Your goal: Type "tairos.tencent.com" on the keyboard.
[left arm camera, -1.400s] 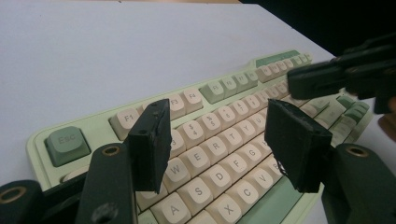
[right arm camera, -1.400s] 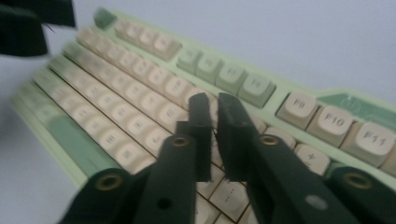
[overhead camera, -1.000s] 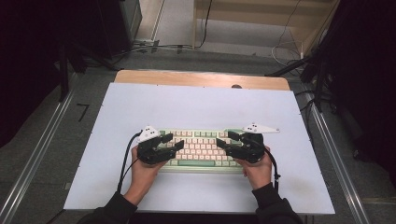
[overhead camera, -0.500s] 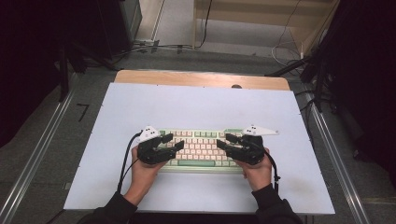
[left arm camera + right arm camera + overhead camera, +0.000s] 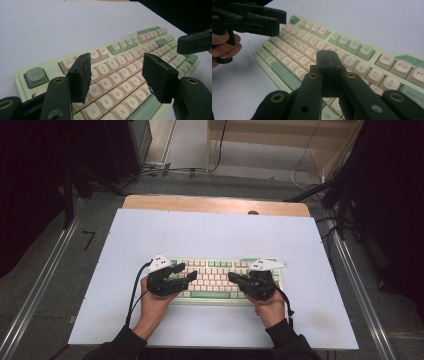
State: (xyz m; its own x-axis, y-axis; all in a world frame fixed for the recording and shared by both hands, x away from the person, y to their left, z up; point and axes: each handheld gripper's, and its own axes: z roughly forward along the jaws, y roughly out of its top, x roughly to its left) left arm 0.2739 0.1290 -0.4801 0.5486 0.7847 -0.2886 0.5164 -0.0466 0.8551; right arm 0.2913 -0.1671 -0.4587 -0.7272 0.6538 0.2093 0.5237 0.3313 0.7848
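Observation:
A pale green keyboard (image 5: 215, 275) with cream keys lies on the white table (image 5: 215, 232), near its front edge. My left gripper (image 5: 186, 272) hovers over the keyboard's left end. Its jaws stand open in the left gripper view (image 5: 117, 62), with nothing between them, above the letter keys (image 5: 117, 86). My right gripper (image 5: 232, 278) is over the keyboard's right half. Its jaws have just been closing and now meet, shut on nothing (image 5: 327, 56), above the number row (image 5: 309, 42). Each gripper view shows the other gripper farther off: the right gripper (image 5: 193, 43) and the left gripper (image 5: 279, 19).
A wooden strip (image 5: 215, 204) runs along the table's far edge. Metal rails (image 5: 42, 285) flank both sides. Cables (image 5: 165, 170) lie on the floor beyond, next to dark equipment. White table surface stretches behind the keyboard and to its left and right.
The right gripper's jaws, open a second ago, have come together. Both hands stay in place over the keyboard, and the left jaws keep the same gap.

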